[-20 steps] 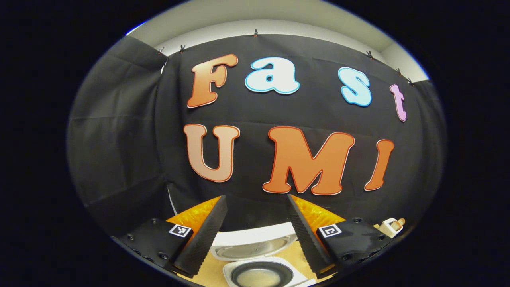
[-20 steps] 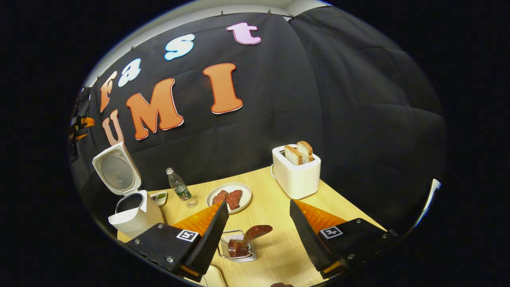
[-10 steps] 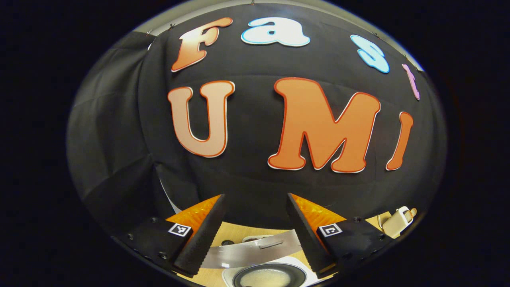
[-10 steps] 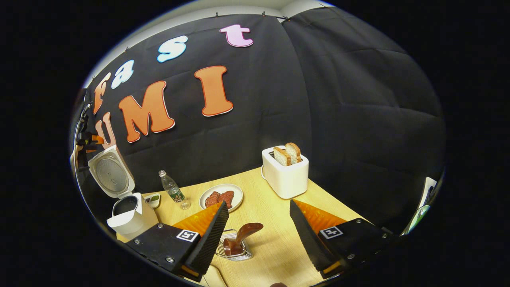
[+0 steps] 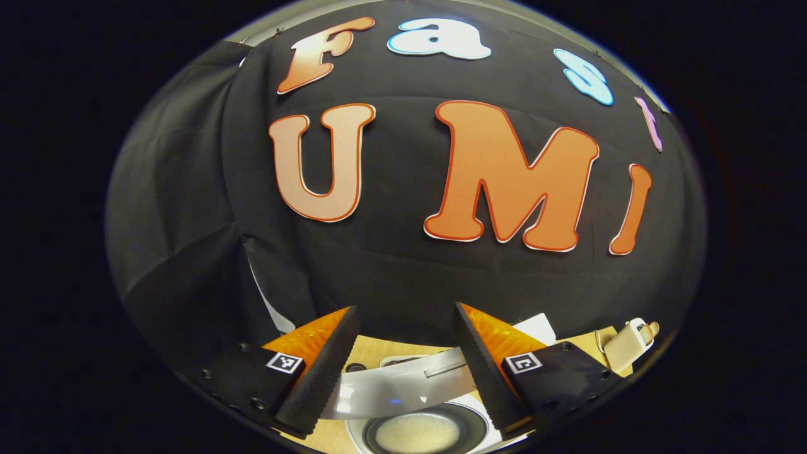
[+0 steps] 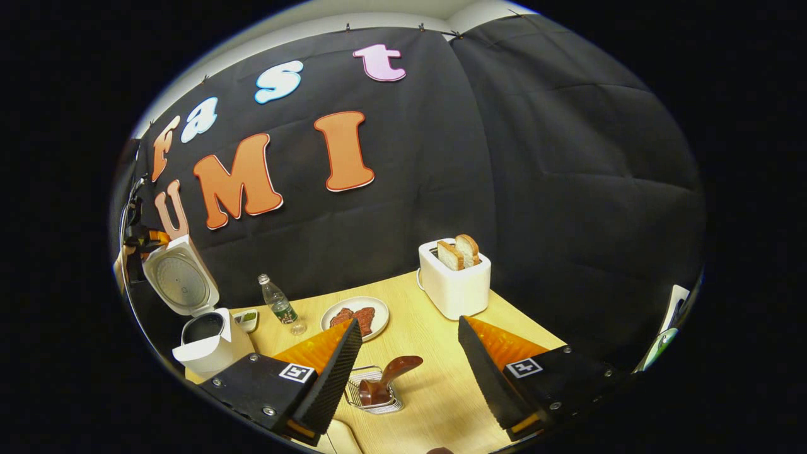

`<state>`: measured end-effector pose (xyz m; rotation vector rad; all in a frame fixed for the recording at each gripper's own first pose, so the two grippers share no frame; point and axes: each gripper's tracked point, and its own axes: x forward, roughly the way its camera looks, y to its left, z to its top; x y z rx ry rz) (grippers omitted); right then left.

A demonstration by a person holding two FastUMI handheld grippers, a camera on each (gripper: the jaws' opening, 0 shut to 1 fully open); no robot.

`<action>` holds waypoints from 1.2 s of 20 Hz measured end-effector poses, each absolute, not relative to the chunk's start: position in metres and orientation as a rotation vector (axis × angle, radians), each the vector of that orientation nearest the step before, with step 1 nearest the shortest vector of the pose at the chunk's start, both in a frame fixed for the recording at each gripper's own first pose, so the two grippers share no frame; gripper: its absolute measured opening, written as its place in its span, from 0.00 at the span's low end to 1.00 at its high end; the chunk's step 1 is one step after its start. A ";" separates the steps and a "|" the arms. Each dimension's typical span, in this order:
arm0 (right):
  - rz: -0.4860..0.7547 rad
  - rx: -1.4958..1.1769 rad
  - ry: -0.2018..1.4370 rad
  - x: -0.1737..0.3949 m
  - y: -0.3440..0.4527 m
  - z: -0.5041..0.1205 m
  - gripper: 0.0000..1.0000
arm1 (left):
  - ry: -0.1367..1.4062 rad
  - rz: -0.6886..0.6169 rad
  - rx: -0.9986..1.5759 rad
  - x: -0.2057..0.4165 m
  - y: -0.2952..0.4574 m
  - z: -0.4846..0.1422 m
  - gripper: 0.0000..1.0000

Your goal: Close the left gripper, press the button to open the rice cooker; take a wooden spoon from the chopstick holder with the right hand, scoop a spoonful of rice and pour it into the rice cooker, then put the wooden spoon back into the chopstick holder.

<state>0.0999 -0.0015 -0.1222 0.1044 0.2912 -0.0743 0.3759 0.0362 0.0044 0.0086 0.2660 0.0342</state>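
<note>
The wooden spoon [image 6: 386, 378] is seen leaning in the wire chopstick holder [image 6: 373, 398] on the table [image 6: 435, 391], just ahead of the right gripper [image 6: 406, 334], whose fingers are held apart around nothing. The rice cooker [image 6: 205, 343] is seen beyond its left finger with the lid [image 6: 181, 280] raised. In the left gripper view, the rice-filled pot [image 5: 416, 434] is seen between the spread, empty fingers of the left gripper [image 5: 405, 328].

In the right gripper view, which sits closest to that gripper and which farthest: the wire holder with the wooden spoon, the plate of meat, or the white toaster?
1. Wire holder with wooden spoon, between the fingers.
2. White plate of meat, beyond, slightly left.
3. White toaster holding bread, far right.
</note>
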 end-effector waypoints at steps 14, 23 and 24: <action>0.011 0.067 0.302 0.074 -0.007 -0.128 0.95 | 0.375 -0.012 -0.038 0.254 -0.023 -0.097 1.00; 0.042 0.055 0.347 0.051 -0.022 -0.146 0.95 | 0.346 0.109 0.023 0.210 -0.031 -0.174 1.00; 0.040 0.050 0.354 0.049 -0.024 -0.149 0.95 | 0.353 0.115 0.030 0.209 -0.032 -0.180 1.00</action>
